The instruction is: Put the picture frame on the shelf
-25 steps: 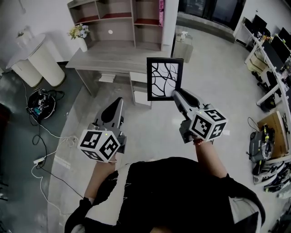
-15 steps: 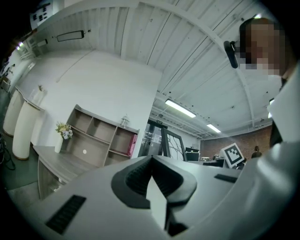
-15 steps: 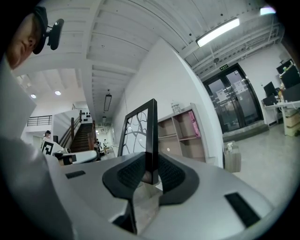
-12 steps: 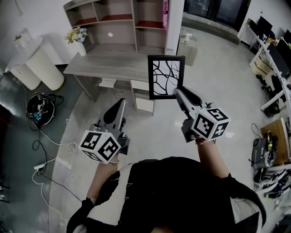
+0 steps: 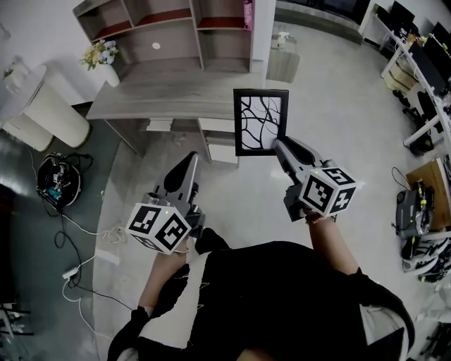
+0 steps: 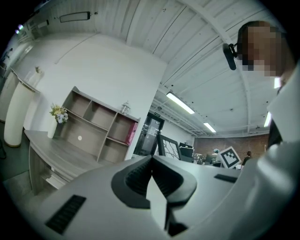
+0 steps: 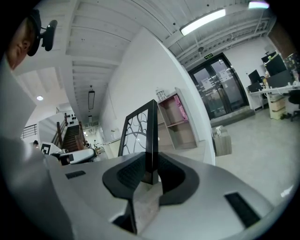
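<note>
Picture frame (image 5: 261, 121) closer to shelf (image 5: 176, 35), upright in outstretched right gripper (image 5: 280, 145)

The shelf (image 5: 176, 53) runs off the head view's top edge so only its lower compartments show, the picture frame (image 5: 261, 121) loses its lower right corner between the right gripper (image 5: 280, 146)'s clamped jaws, and the pink thing (image 5: 249, 14) on the shelf is too small to identify.

Picture frame (image 5: 261, 121), centre: black border, white panel with black branching lines. My right tongs (image 5: 276, 144) and left tongs (image 5: 191, 157): grey, with black-and-white square markers. Shelf (image 5: 176, 49), top: grey-brown, reddish boards. Table (image 5: 169, 99): grey wood grain. Flowers (image 5: 99, 53), upper left: yellow-white, in a white vase (image 5: 109, 72).
</note>
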Demonstrator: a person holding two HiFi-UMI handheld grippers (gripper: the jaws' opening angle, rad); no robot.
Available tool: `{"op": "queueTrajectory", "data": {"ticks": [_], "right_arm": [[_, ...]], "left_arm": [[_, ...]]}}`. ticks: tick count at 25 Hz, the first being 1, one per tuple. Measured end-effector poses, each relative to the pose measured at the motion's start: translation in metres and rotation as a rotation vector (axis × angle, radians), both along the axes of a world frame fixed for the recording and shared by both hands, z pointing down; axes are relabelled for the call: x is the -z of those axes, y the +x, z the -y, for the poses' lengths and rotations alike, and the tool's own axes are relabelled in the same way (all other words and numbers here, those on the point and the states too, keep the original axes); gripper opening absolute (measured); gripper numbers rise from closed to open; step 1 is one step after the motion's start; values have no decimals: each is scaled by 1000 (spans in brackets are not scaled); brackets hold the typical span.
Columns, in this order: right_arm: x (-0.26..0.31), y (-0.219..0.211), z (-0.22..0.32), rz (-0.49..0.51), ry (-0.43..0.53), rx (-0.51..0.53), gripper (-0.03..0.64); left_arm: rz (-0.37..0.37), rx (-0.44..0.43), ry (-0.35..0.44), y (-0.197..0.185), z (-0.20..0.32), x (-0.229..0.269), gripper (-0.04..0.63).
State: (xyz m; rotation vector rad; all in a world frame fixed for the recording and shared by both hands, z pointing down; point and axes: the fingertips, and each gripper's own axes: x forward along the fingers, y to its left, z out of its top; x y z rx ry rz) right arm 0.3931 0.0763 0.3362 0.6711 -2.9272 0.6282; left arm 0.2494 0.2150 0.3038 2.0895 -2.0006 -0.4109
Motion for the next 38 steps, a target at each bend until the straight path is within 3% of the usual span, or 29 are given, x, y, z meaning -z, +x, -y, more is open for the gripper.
{"op": "queueTrajectory", "data": {"ticks": [3, 14, 20, 28, 38], "right_arm": [[-1, -11, 1, -7, -13, -21, 86], [21, -113, 11, 33, 4, -96, 86], [40, -205, 12, 32, 32, -117, 86], [47, -204, 7, 43, 92, -128, 86], [42, -205, 9, 25, 70, -141, 86]], "left_arm": [[-7, -30, -10, -15, 10, 2, 11], [42, -87, 42, -128, 34, 39, 11], [43, -100, 67, -225, 33, 55, 11], [73, -91, 103, -228, 21, 62, 11], [62, -100, 81, -232, 22, 58, 11]]}}
